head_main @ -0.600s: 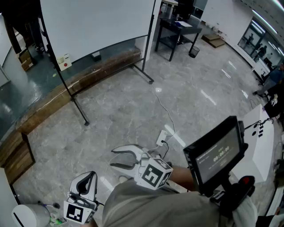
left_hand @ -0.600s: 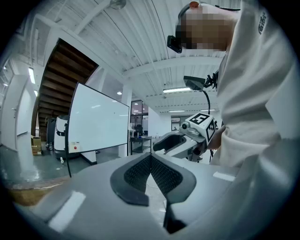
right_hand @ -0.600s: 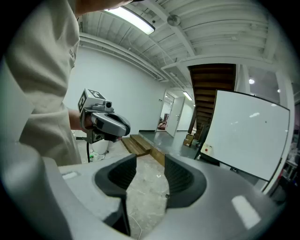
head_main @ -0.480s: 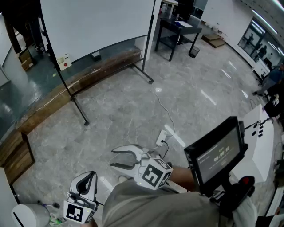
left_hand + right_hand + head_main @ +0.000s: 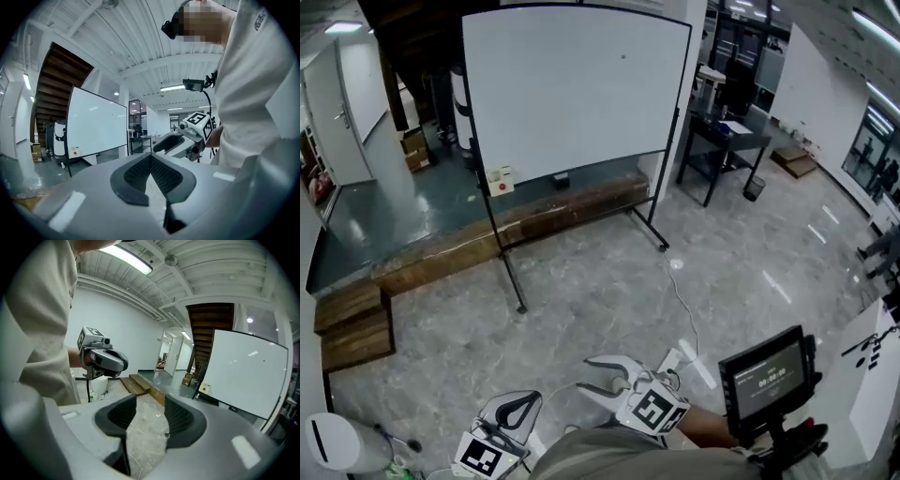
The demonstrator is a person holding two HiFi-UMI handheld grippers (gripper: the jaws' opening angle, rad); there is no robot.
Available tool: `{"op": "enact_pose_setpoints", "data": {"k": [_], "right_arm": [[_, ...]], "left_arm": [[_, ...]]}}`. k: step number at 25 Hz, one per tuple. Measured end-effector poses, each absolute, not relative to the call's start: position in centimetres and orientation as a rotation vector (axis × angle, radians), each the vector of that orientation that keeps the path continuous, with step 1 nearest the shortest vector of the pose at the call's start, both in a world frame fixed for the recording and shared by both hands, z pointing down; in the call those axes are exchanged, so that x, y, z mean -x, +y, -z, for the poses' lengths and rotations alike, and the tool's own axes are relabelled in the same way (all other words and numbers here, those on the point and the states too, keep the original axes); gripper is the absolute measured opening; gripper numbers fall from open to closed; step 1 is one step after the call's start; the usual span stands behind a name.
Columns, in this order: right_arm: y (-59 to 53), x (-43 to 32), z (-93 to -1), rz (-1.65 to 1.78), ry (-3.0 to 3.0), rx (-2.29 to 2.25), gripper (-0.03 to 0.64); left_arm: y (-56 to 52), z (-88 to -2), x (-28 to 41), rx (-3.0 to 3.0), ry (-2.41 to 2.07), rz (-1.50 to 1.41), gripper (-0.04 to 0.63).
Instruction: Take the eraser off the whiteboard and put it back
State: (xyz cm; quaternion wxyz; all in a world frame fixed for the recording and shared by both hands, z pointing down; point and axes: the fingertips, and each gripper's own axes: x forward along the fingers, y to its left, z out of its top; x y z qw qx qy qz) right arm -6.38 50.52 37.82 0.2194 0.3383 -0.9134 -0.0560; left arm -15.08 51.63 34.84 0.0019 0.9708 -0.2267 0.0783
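Observation:
The whiteboard (image 5: 572, 94) stands on a black wheeled frame across the grey floor, far from both grippers. A small dark block, apparently the eraser (image 5: 561, 177), sits at the board's lower edge. A white box with a red dot (image 5: 499, 180) hangs on the left post. My left gripper (image 5: 522, 405) is low in the head view, its jaws shut on nothing. My right gripper (image 5: 605, 375) is beside it, open and empty. The left gripper view shows its own shut gripper (image 5: 151, 157), the whiteboard (image 5: 96, 124) and the right gripper (image 5: 173, 140). In the right gripper view that open gripper (image 5: 150, 411) faces the whiteboard (image 5: 243, 373).
A low wooden platform (image 5: 516, 220) runs behind the board, with wooden steps (image 5: 356, 328) at the left. A black desk (image 5: 722, 141) stands at the back right. A power strip and cable (image 5: 675, 361) lie on the floor near me. A small monitor (image 5: 766, 380) is at my right, a white bin (image 5: 337, 441) at my left.
The head view has lifted, so the whole whiteboard now shows and both grippers sit lower in the picture. Neither gripper's jaws have changed.

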Motion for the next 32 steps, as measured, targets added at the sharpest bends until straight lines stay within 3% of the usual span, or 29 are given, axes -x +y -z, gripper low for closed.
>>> {"op": "enact_pose_setpoints", "data": {"k": [13, 21, 32], "right_arm": [[49.0, 6.5, -36.5, 0.149, -2.596, -0.957, 0.189], [47.4, 7.5, -37.4, 0.092, -2.535, -1.017, 0.003], [42.3, 6.1, -39.9, 0.033, -2.491, -0.972, 0.002]], "left_arm": [[50.4, -33.7, 14.2, -3.042, -0.771, -0.138, 0.006], [49.2, -35.8, 19.2, -2.93, -0.884, -0.167, 0.006], [42.7, -38.5, 19.5, -2.878, -0.91, -0.204, 0.006]]}}
